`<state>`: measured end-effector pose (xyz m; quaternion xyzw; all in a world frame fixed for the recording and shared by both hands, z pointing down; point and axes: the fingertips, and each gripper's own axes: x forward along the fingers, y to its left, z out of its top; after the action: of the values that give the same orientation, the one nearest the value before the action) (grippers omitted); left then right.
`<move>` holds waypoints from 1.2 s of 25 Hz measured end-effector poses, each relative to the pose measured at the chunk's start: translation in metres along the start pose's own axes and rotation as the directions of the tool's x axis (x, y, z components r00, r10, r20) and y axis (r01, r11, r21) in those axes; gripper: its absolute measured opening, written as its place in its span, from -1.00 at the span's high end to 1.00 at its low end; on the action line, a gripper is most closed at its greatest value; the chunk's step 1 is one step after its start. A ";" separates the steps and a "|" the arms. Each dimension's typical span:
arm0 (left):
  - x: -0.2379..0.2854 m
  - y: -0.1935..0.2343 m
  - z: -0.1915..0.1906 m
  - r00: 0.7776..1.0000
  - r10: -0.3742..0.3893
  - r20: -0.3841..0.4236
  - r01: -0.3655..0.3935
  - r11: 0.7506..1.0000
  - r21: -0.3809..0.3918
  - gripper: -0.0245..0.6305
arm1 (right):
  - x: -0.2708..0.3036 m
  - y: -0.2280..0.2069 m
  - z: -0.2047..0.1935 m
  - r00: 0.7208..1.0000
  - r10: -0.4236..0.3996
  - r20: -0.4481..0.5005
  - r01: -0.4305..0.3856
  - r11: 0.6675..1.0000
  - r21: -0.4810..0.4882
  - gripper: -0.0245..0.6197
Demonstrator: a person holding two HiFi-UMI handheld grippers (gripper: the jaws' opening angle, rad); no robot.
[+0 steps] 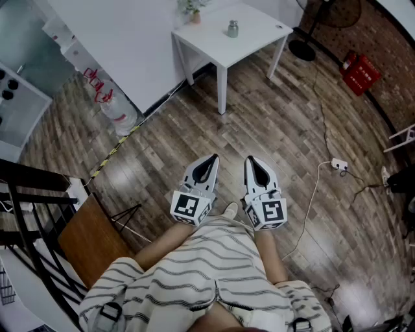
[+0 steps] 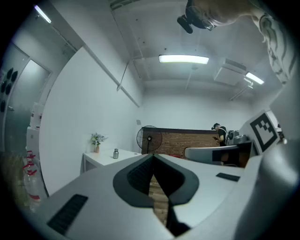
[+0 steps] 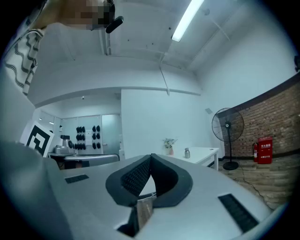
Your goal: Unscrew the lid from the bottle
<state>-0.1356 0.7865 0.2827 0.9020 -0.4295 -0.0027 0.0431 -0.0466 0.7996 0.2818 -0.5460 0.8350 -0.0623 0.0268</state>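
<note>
- The left tongs (image 1: 209,159) were clenched, tips meeting with nothing between them, and were held level just ahead of the person's striped shirt (image 1: 214,272).
- The right tongs (image 1: 253,161) were clenched and empty too. They sat just beside the left pair, and both pointed toward the desk (image 1: 256,40).
- The bottle (image 1: 233,28), small and metallic, stood upright on the white desk, well apart from both tongs. Its lid appeared to be on, though it was too small to judge closely.
- A potted plant (image 1: 192,8) stood on the desk's far side by the wall, near the bottle but apart from it.
- Wooden plank floor (image 1: 272,123) lay between the tongs and the desk.
- A standing fan (image 1: 324,19) stood to the right of the desk, against a brick wall (image 1: 389,71).
- A red fire-extinguisher box (image 1: 360,72) sat on the floor at the foot of that wall.
- A large water jug (image 1: 113,104) with red markings stood against the white wall to the left of the desk.
- A white power strip (image 1: 339,165) lay on the floor to the right, its cable trailing toward the person.
</note>
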 end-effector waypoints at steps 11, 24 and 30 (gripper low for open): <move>0.025 -0.037 -0.008 1.000 0.008 0.015 -0.009 0.999 0.045 0.93 | -0.011 -0.030 -0.005 0.995 0.085 0.046 -0.087 0.995 0.043 0.90; 0.103 -0.014 -0.026 0.999 0.031 -0.011 -0.031 0.999 -0.011 0.93 | 0.036 -0.096 -0.013 0.998 0.064 0.020 -0.064 0.997 0.045 0.90; 0.173 0.013 -0.035 0.999 0.019 -0.039 -0.019 1.000 -0.021 0.93 | 0.091 -0.144 -0.014 0.998 0.060 -0.004 -0.060 0.997 0.040 0.90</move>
<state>-0.0348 0.6465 0.3239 0.8973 -0.4371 0.0105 0.0609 0.0455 0.6601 0.3167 -0.5198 0.8498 -0.0795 0.0373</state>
